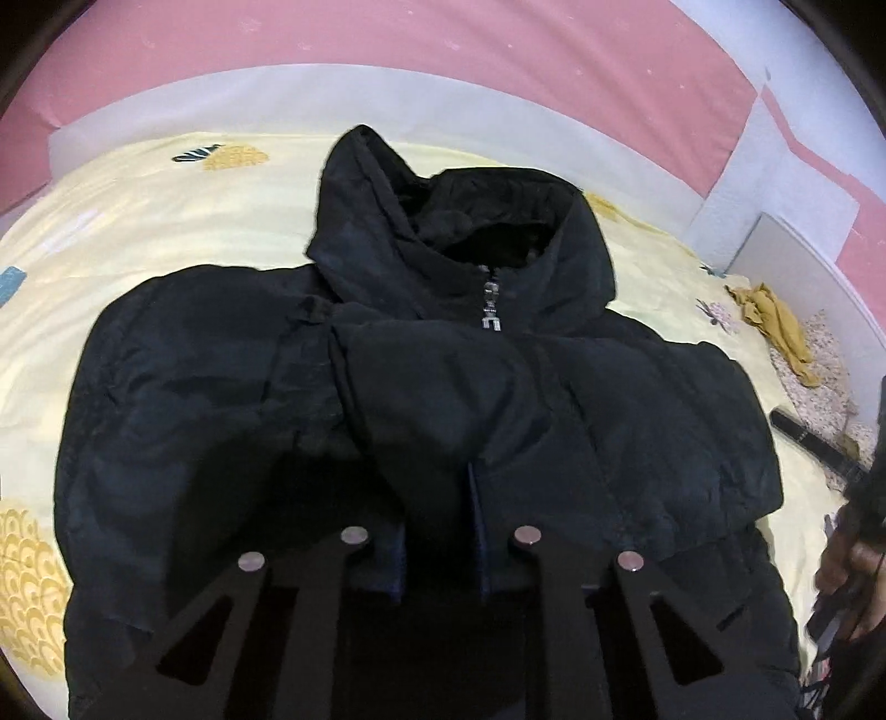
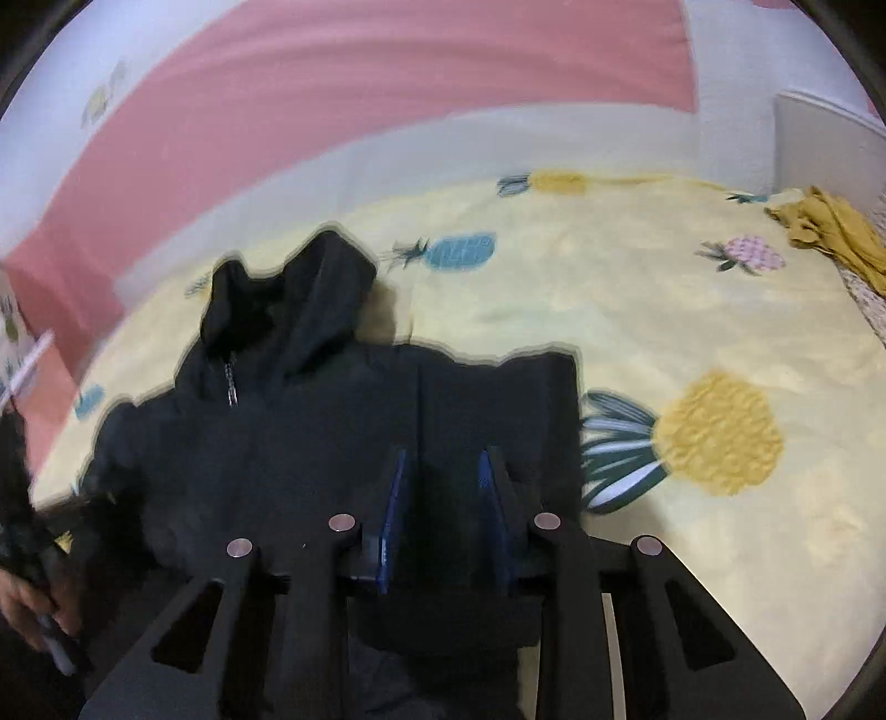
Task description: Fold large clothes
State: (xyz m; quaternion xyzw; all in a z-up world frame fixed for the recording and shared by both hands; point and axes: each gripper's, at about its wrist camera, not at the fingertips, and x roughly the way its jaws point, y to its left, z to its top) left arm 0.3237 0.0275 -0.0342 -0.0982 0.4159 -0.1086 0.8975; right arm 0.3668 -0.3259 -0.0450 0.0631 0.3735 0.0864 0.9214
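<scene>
Your black hooded jacket (image 1: 421, 399) lies front-up and zipped on the pineapple-print bedsheet (image 1: 166, 221), hood toward the pink wall (image 1: 387, 39), one sleeve folded across its chest; your left gripper (image 1: 440, 498) hovers over that sleeve with its fingers parted and nothing between them; your right gripper (image 2: 440, 487) hangs over the jacket's side edge, blue-padded fingers (image 2: 394, 498) likewise spread and empty. A crumpled mustard cloth (image 2: 830, 232) sits well apart near the sheet's far corner; a dark rod-like object (image 1: 814, 437) lies just beyond the jacket's edge.

The jacket (image 1: 387, 399) hem is hidden behind the left tool (image 1: 440, 471); right view blurred.
</scene>
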